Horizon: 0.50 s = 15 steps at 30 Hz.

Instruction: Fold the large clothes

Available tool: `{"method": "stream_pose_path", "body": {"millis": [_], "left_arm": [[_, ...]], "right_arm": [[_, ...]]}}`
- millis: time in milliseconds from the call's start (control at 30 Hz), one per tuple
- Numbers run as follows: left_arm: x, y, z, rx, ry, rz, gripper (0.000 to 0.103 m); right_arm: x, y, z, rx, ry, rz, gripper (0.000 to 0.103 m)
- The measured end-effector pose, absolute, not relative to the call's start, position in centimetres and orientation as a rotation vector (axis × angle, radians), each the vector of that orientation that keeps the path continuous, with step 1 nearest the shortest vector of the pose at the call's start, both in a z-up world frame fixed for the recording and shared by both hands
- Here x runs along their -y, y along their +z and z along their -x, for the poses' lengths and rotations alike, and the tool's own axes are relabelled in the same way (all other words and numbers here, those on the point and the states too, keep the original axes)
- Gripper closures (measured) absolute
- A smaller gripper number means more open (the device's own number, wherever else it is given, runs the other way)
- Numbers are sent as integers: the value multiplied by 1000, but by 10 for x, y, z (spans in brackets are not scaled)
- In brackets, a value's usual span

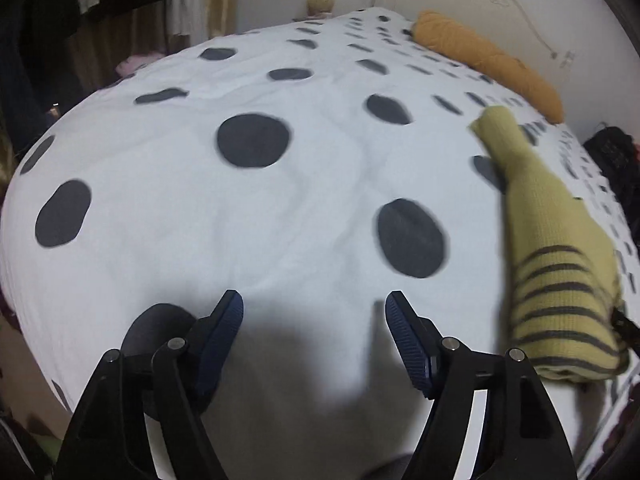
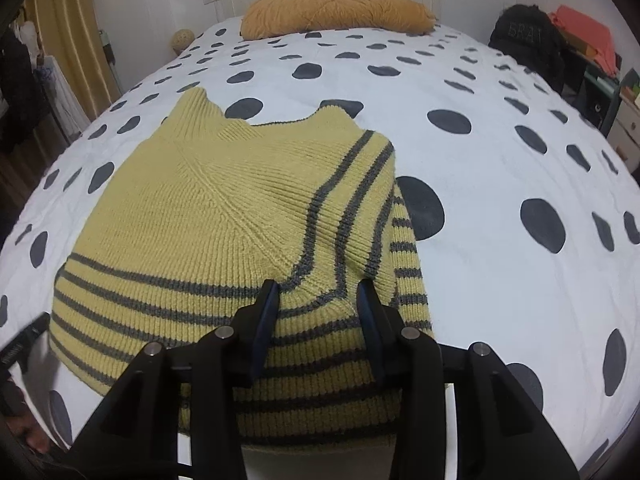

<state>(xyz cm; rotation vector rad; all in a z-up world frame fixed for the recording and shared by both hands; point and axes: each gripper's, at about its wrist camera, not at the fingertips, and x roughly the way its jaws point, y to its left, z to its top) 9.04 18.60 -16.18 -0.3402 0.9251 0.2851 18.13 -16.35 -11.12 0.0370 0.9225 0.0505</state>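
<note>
1. Fingers of my right gripper [image 2: 318,300] sit part-way closed around a bunched ridge of the sweater [image 2: 224,216], near a folded-over striped edge; the knit fills the gap between them, though I cannot tell for certain how firmly it is pinched.
2. My left gripper [image 1: 314,312] is spread wide with nothing between its fingers, hovering over bare bedspread [image 1: 200,220].
3. From the right gripper the sweater runs forward and to the left across the bed, its plain yellow part and collar pointing toward the orange pillow [image 2: 336,14] at the headboard, its striped part nearest me. One striped panel already lies folded over on the right side.
4. From the left gripper the sweater lies off to the right, a sleeve reaching away toward the pillow; its long axis runs from me toward the head of the bed.
5. My judgement: the fold is part done, and the left side is what remains. The left gripper is the nearer one to that edge, so it would need to swing right to reach it.
</note>
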Motion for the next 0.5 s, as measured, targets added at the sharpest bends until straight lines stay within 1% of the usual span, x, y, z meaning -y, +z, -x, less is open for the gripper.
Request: {"method": "stream_pose_path", "body": {"millis": [67,100,133,233,300,333,367,400,467,500], "left_arm": [[-172,-148,-93,-912,185,380,27],[-156,-142,-92,-909,120,386,23],[-140,-135,-95,-907,62,375,23],[-83,-118,-110,-880,-63,272,23],[-54,-113,-119,-845,-57,167,23],[-46,-117,-127,-844,-33,117,23],[-38,-126,-133,-870,-7,70,24],[-35,-137,-139,-903,-21,70,25],[-40,-148,-145,-926,-54,138,26],[-44,-145,-142,-927,-58,163,31]], "right_arm": [[165,-106,-177,-901,55,-73,62],[167,-103,-175,-893,65,-100,62],[169,-98,-172,-883,81,-130,62],[165,-76,-164,-825,138,-141,62],[160,-73,-163,-835,162,-116,63],[161,-78,-165,-862,156,-118,63],[165,-90,-168,-907,131,-124,66],[170,-102,-172,-934,108,-118,69],[175,-116,-172,-918,79,-63,69],[175,-115,-170,-910,88,-56,69]]}}
